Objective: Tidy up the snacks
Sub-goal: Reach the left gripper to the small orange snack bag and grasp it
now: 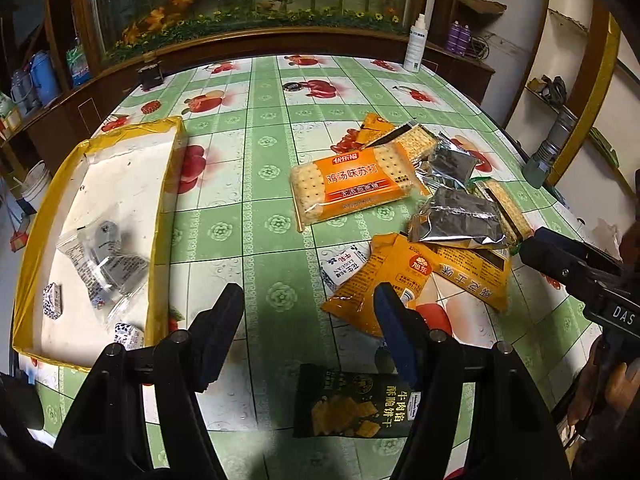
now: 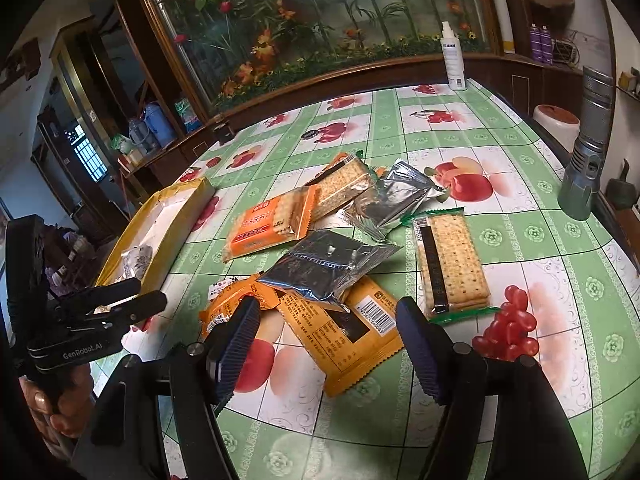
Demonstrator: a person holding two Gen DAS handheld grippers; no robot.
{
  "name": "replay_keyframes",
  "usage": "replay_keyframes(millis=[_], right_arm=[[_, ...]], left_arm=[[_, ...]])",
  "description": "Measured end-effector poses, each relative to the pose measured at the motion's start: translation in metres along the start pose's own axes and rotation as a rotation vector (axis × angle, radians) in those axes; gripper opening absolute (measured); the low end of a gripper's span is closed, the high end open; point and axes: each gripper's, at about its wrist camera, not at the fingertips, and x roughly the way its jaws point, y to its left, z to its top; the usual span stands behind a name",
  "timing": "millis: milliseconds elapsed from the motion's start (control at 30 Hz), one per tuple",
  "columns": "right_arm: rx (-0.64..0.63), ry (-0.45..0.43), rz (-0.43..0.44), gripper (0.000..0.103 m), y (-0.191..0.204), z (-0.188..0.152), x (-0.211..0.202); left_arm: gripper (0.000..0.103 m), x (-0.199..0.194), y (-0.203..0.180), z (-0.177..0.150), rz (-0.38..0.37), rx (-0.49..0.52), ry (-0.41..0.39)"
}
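Both the left tongs (image 1: 308, 312) and the right tongs (image 2: 328, 328) were held spread, nothing pinched. Snack packets (image 2: 332, 268) were heaped on the counter (image 1: 256, 184), beside the yellow-edged box (image 1: 120, 184).

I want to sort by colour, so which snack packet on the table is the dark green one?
The dark green biscuit packet with yellow lettering, lying alone at the table's near edge beneath the left gripper; the others are orange, silver or clear.
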Motion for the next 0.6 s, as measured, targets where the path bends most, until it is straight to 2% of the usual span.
replay_keyframes(millis=[300, 433, 600], right_arm=[[-0.029, 0.017, 0.029, 0.074, 0.008, 0.007, 0.010], [-0.056, 0.055, 0.027, 0.075, 0.006, 0.002, 0.018], [-0.109, 0.112, 0.001, 0.076, 0.001, -0.001, 0.028]], left_arm=[[0.067, 0.016, 0.003, 0.009, -0.043, -0.005, 0.046], [0.066, 0.021, -0.006, 0.011, -0.111, 0.080, 0.064], [0.066, 0.028, -0.024, 0.018, -0.149, 0.197, 0.072]])
